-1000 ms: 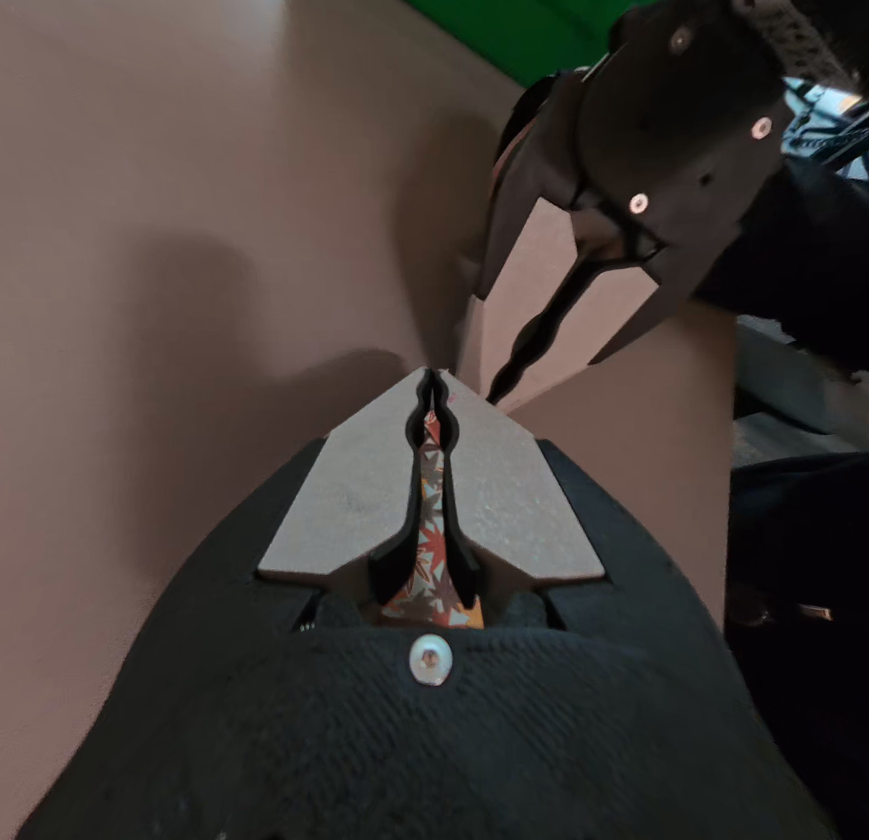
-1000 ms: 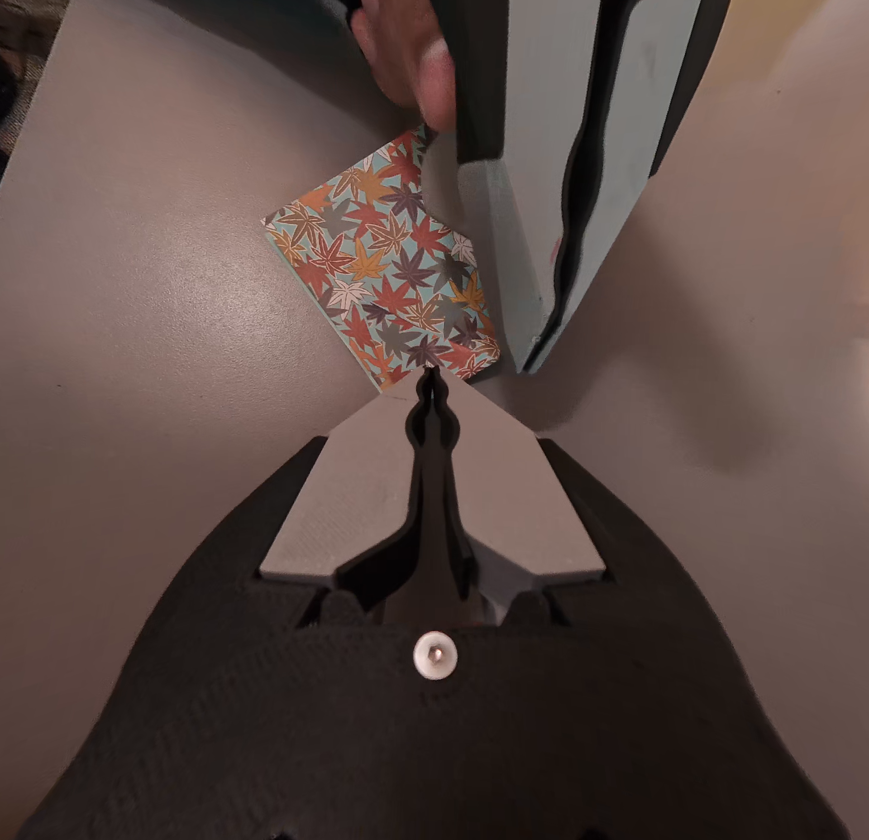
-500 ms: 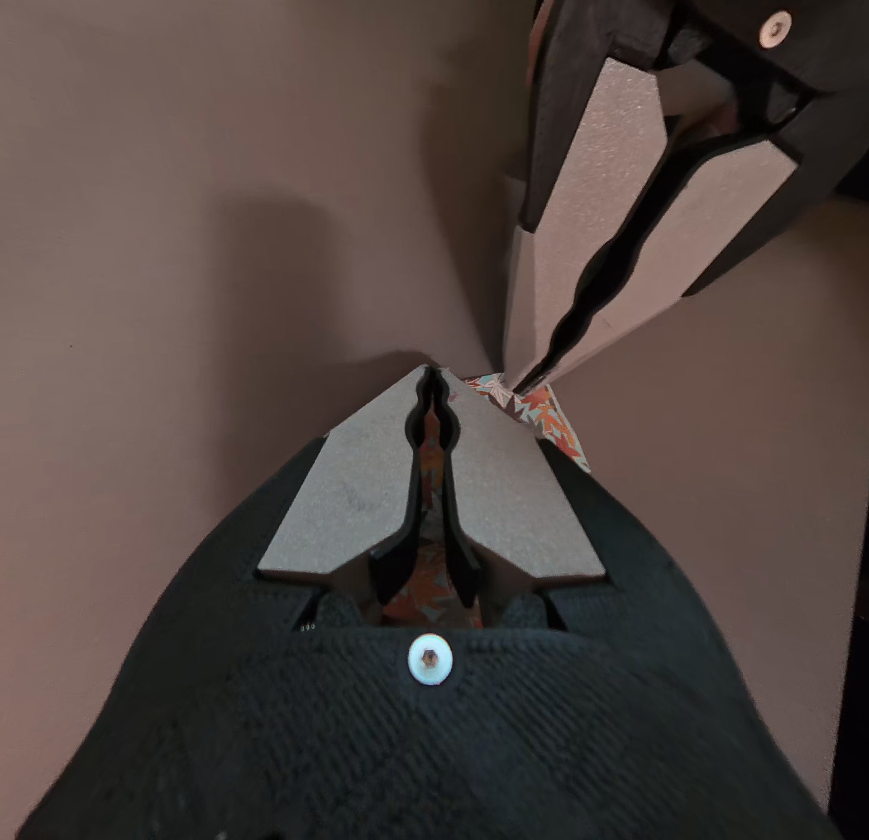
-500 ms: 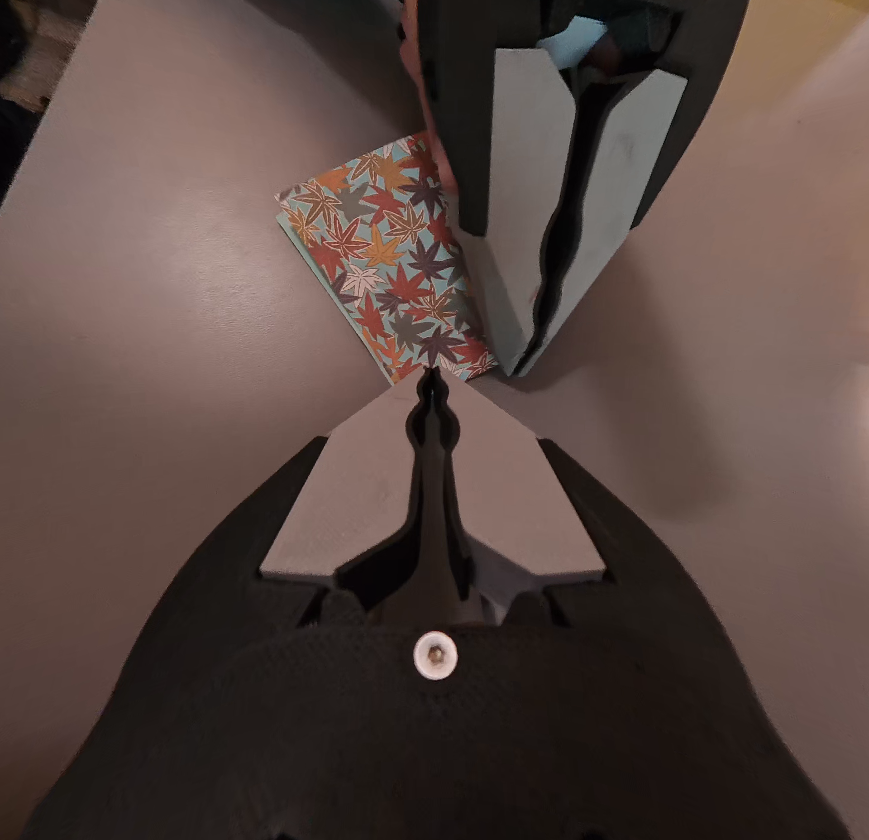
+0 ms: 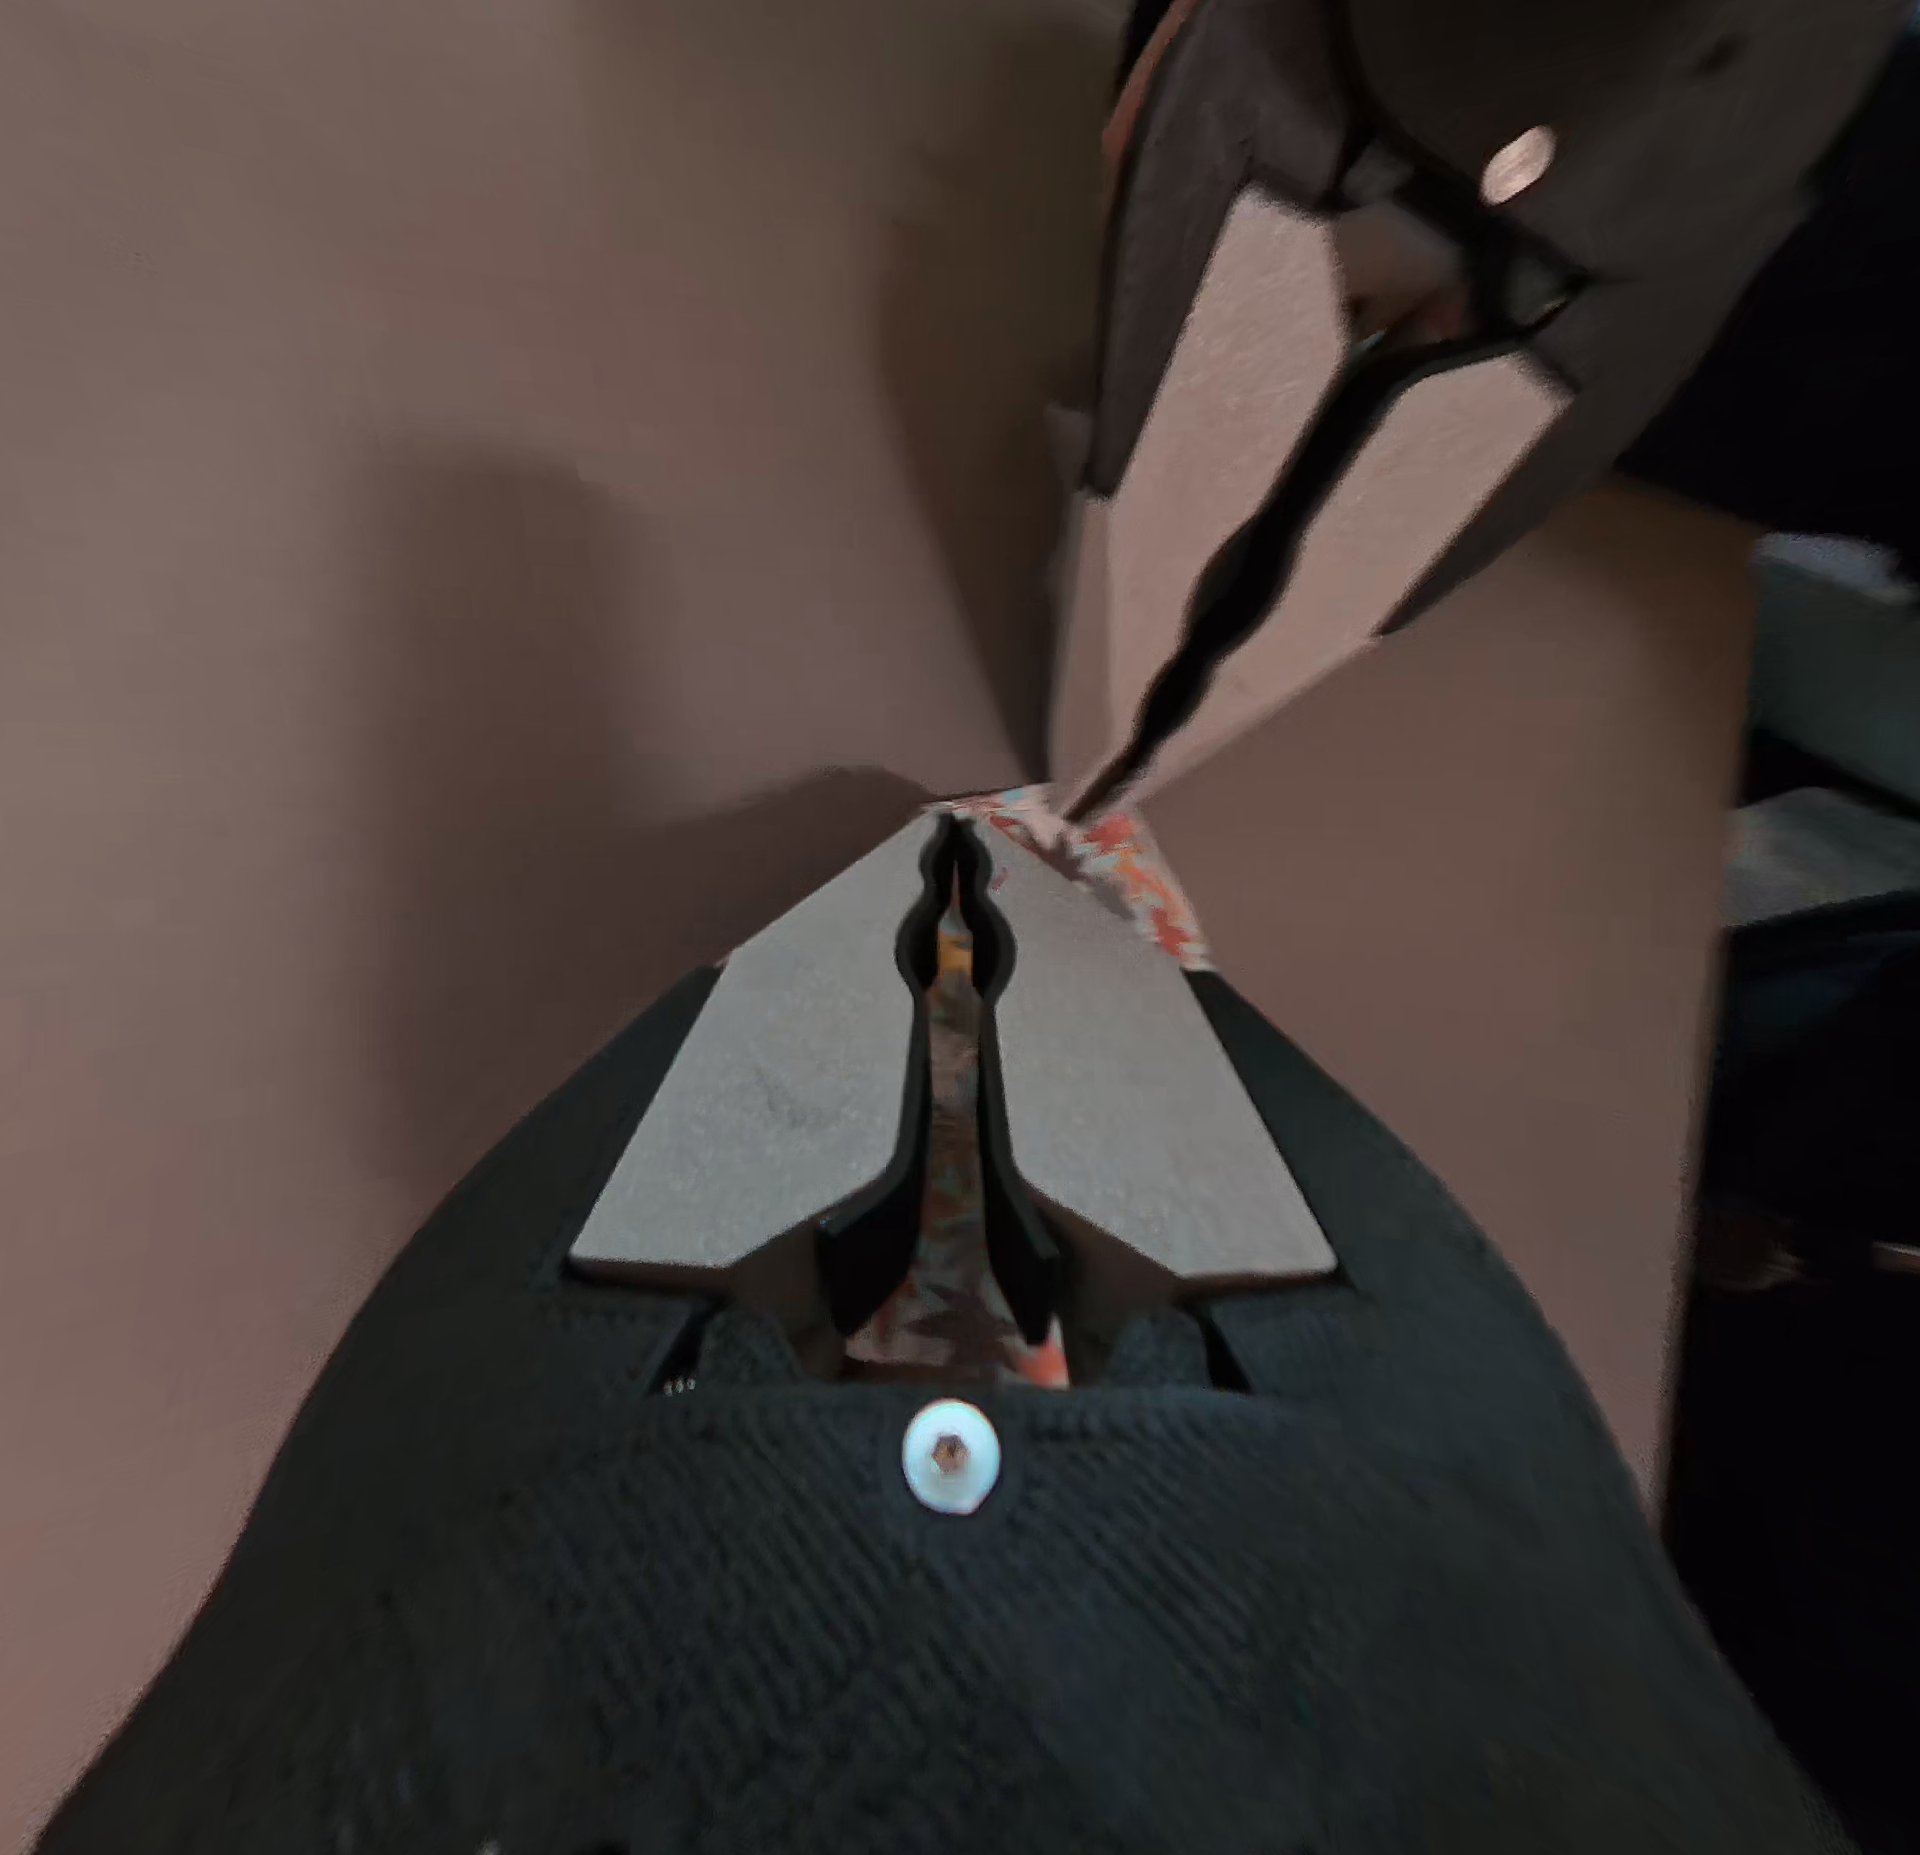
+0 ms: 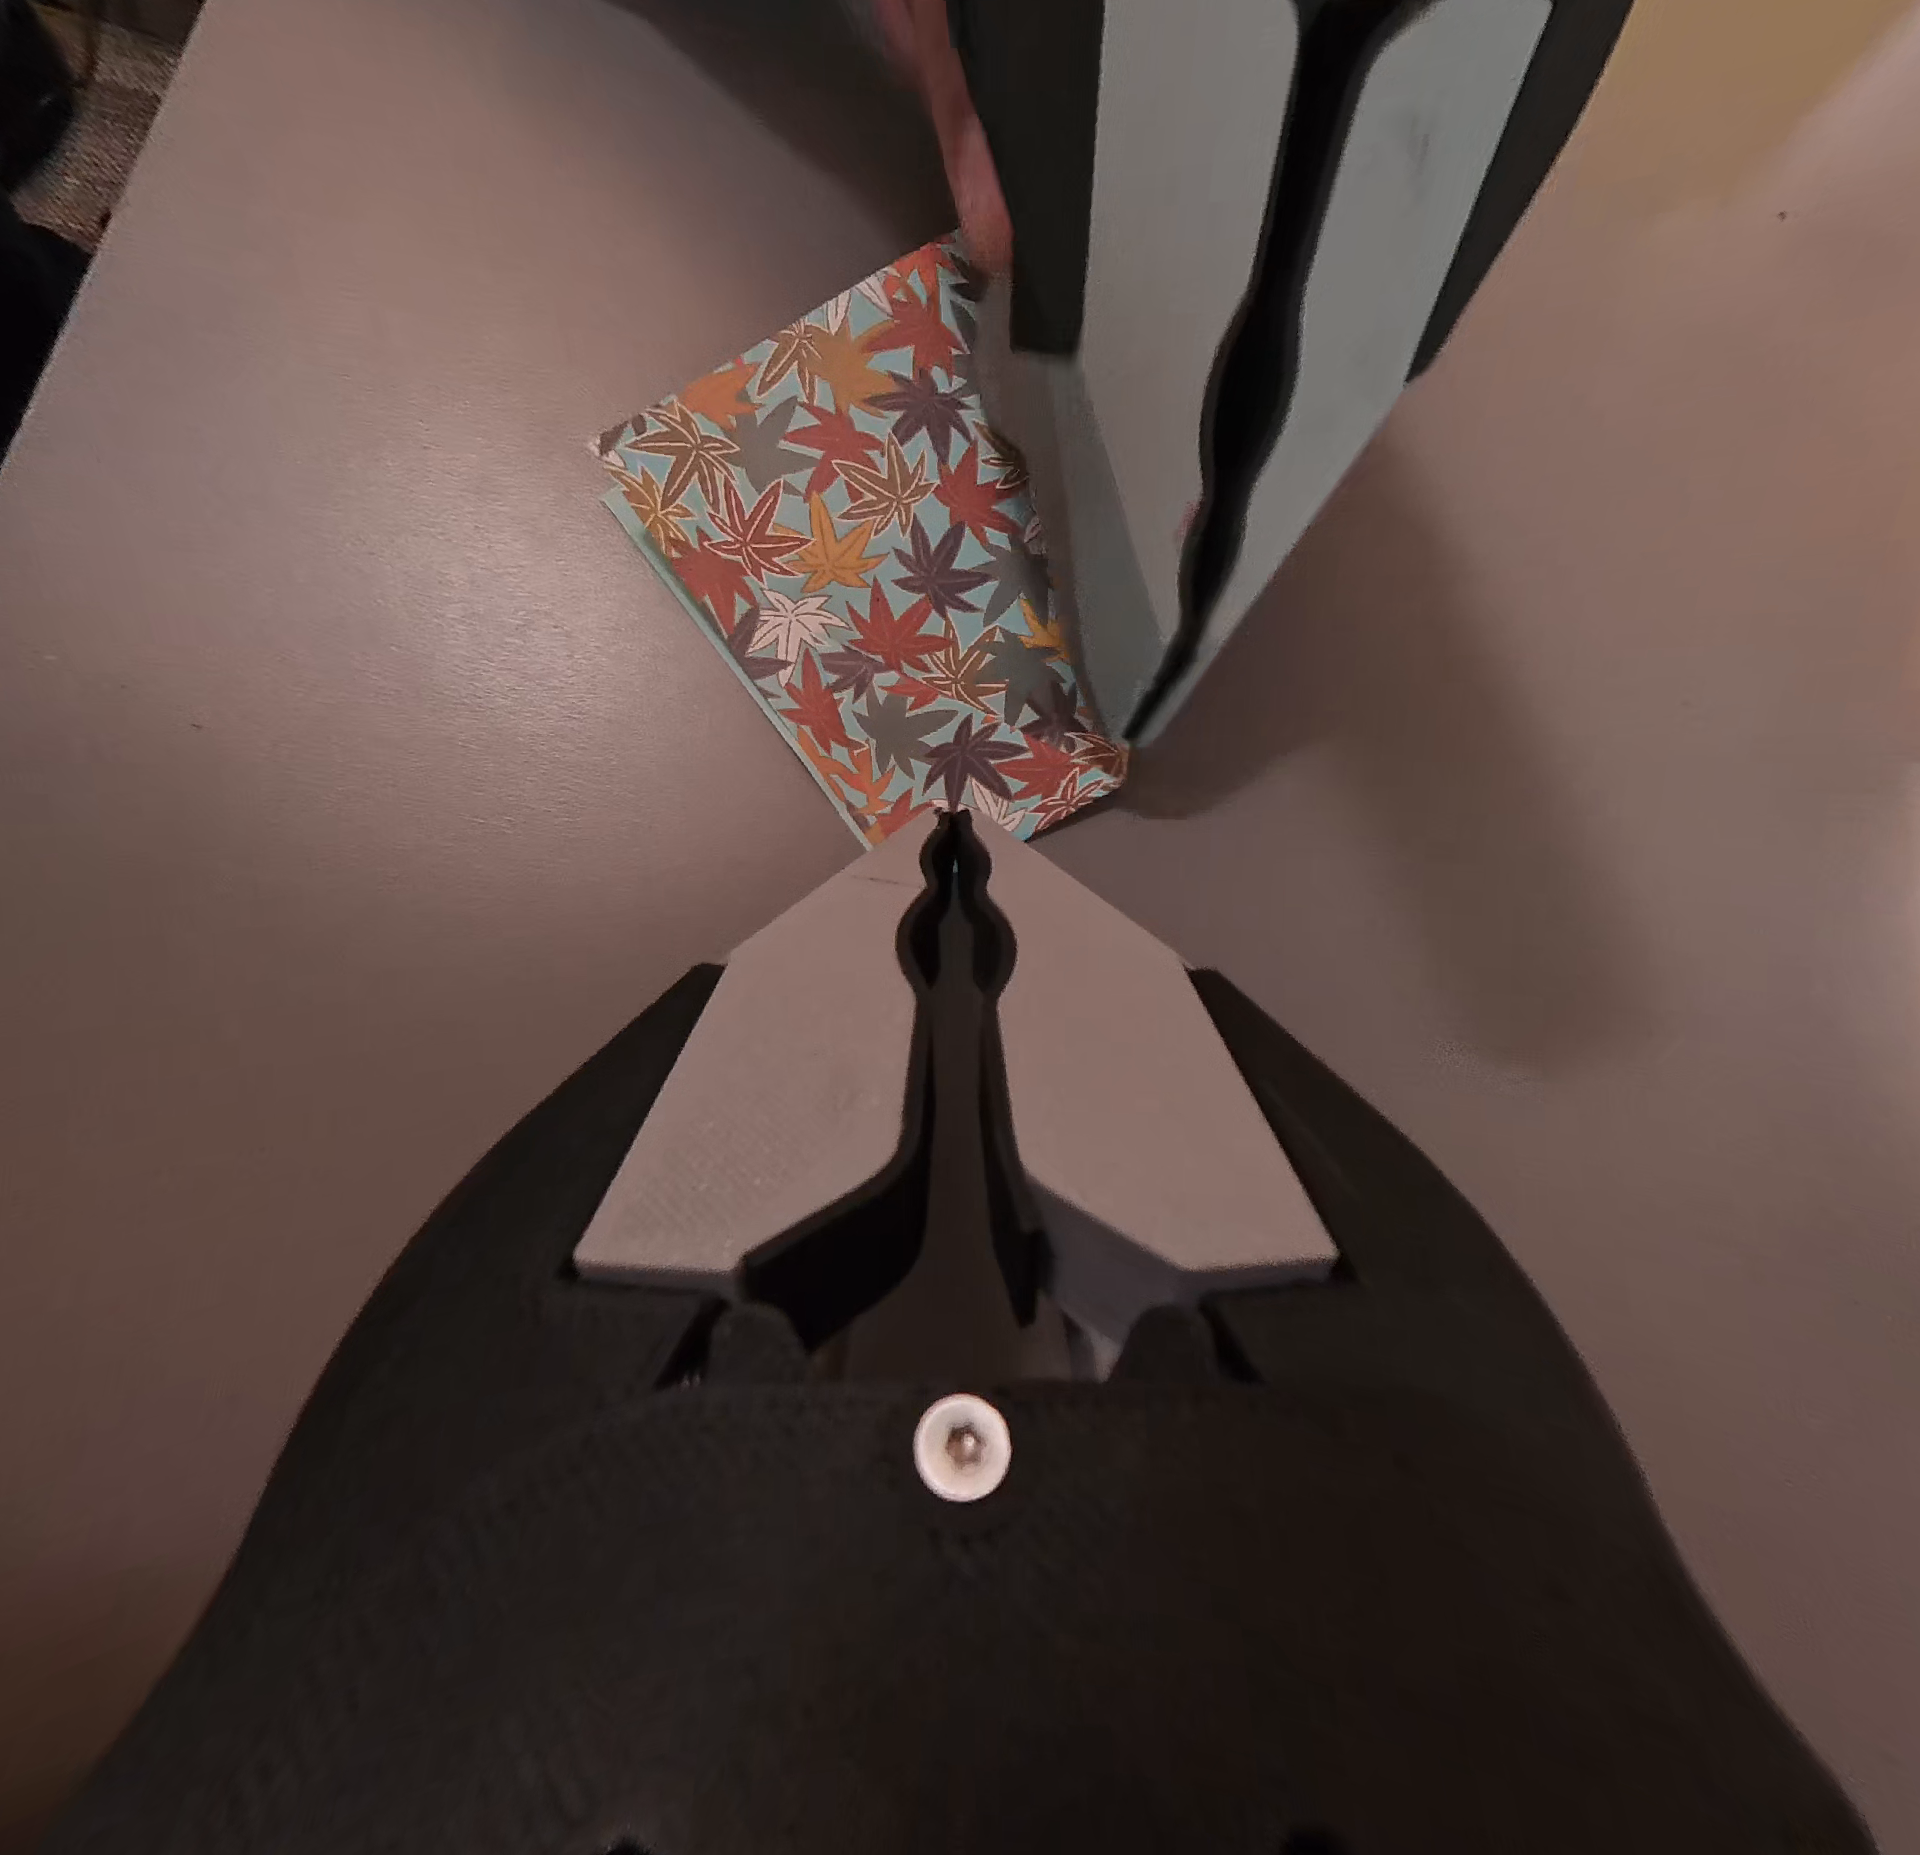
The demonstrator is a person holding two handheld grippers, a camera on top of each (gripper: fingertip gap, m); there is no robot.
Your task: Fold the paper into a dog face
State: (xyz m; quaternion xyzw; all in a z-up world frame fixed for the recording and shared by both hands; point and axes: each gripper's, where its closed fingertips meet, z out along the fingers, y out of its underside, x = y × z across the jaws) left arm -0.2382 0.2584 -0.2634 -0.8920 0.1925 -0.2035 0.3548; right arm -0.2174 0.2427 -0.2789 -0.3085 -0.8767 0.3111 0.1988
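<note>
A leaf-patterned paper (image 6: 862, 579), already folded so a thin pale blue edge shows along its lower left side, lies on a grey-brown table (image 6: 364, 662) in the centre of the right wrist view. Its nearest corner sits just at the tip of the right gripper (image 6: 954, 818), whose jaws are drawn together with only a hairline slit between them. They seem to rest at the corner and hold nothing, though the tips hide the exact contact.

The left gripper (image 6: 1138, 735) comes down from the upper right of that frame, also closed, its tip pressed beside the paper's right corner. A hand (image 6: 961, 143) shows behind it at the top. In the left wrist view, which is blurred, patterned paper shows through the gap between the closed fingers (image 5: 1143, 1078), and a strip of it pokes out to the right of the tips. Whether the fingers pinch a layer or merely lie over the sheet, I cannot tell from here.

The step looks like setting or sharpening a crease. To do it well, I would judge that one tip should pin the sheet flat while the other runs firmly along the fold. Pressure should stay low and even, since thin paper slides easily on this smooth table and the layers could drift apart.
</note>
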